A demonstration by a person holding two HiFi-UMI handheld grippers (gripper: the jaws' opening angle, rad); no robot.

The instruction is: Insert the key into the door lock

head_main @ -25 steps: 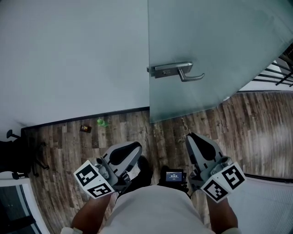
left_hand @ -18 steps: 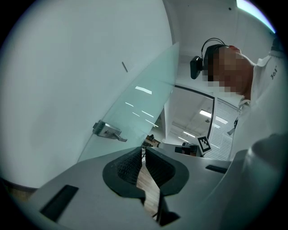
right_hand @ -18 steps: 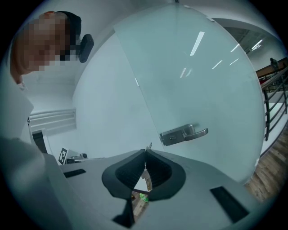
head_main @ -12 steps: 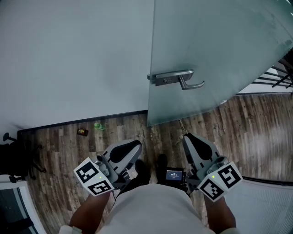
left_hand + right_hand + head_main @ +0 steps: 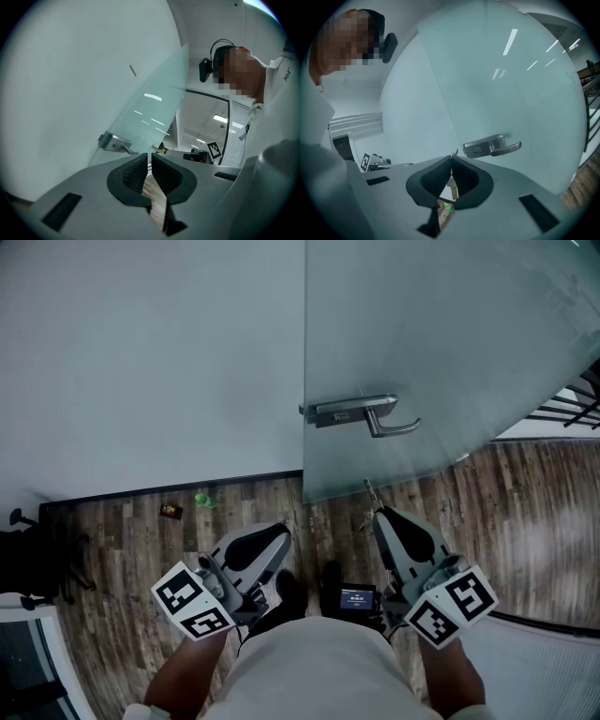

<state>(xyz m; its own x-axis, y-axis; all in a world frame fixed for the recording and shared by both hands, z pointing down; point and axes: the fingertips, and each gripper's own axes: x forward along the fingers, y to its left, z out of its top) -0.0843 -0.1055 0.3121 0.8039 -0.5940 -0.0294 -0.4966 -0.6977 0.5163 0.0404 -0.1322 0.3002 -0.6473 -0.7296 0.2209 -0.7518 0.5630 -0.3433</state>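
Note:
A frosted glass door [image 5: 441, 343] carries a metal lock plate [image 5: 339, 412] with a lever handle [image 5: 394, 427]; in the right gripper view the lock [image 5: 482, 147] shows its keyhole. My right gripper [image 5: 380, 514] is shut on a small metal key [image 5: 451, 184] whose tip [image 5: 367, 487] points up at the door, below the lock and apart from it. My left gripper [image 5: 272, 538] hangs level to the left of the door's edge. It is shut, with nothing between its pads [image 5: 136, 171]. Past its jaws, that view shows the lock [image 5: 112, 142] from the side.
A plain pale wall [image 5: 141, 362] stands left of the door's edge. A small brown thing [image 5: 171, 510] and a green thing [image 5: 203, 499] lie on the wooden floor by the skirting. A black chair [image 5: 33, 559] is at far left, a railing [image 5: 577, 399] far right.
Both grippers have moved a little toward the door. The lock now sits lower in the head view, nearer the key's tip. Neither gripper's jaws have changed.

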